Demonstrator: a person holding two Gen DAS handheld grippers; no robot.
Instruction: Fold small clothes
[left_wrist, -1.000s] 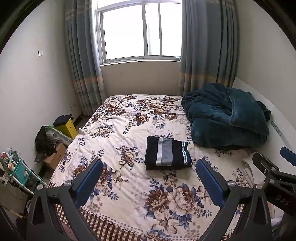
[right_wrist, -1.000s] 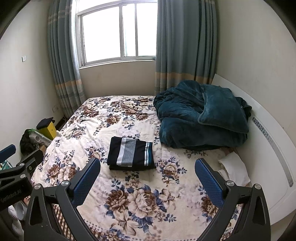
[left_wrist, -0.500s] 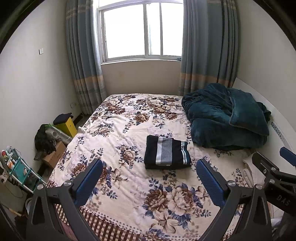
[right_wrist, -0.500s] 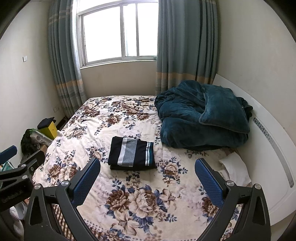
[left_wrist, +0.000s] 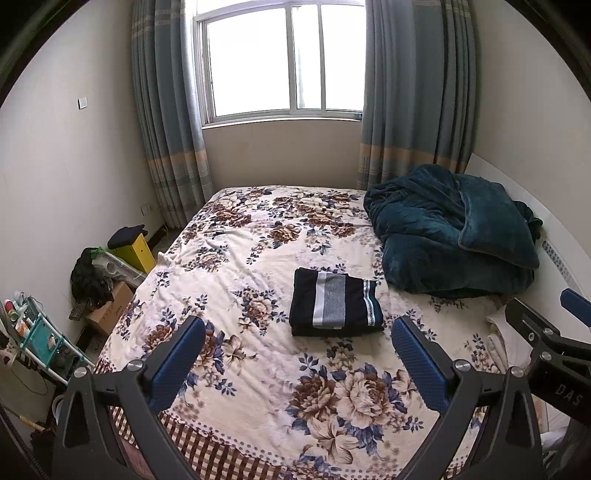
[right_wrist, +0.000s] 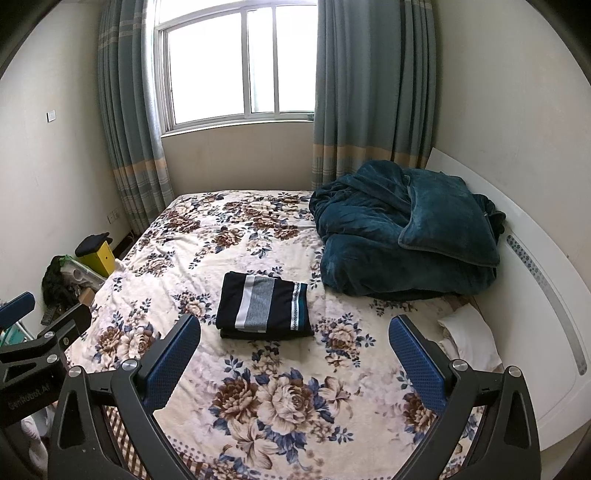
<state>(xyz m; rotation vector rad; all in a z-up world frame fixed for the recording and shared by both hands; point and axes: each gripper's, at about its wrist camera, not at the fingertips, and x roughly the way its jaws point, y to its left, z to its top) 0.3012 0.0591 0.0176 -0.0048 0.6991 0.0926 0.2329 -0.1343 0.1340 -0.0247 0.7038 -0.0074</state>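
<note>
A folded dark navy garment (left_wrist: 334, 303) with grey and white stripes and a teal edge lies flat in the middle of the floral bed (left_wrist: 258, 266); it also shows in the right wrist view (right_wrist: 264, 306). My left gripper (left_wrist: 297, 349) is open and empty, held back above the bed's near edge, well short of the garment. My right gripper (right_wrist: 293, 347) is open and empty too, at about the same distance. The right gripper's body (left_wrist: 554, 343) shows at the right edge of the left wrist view, and the left gripper's body (right_wrist: 33, 343) at the left edge of the right wrist view.
A bundled teal blanket (left_wrist: 454, 229) lies at the bed's far right against the white headboard (right_wrist: 532, 258). A white pillow (right_wrist: 469, 336) sits below it. Boxes, a yellow bin (left_wrist: 135, 247) and a small rack (left_wrist: 33, 339) stand on the floor at the left. A window with curtains (left_wrist: 284, 62) is behind.
Both grippers have drifted slightly back and up from the bed; the garment sits a touch lower and farther in view. Nothing was grasped or released.
</note>
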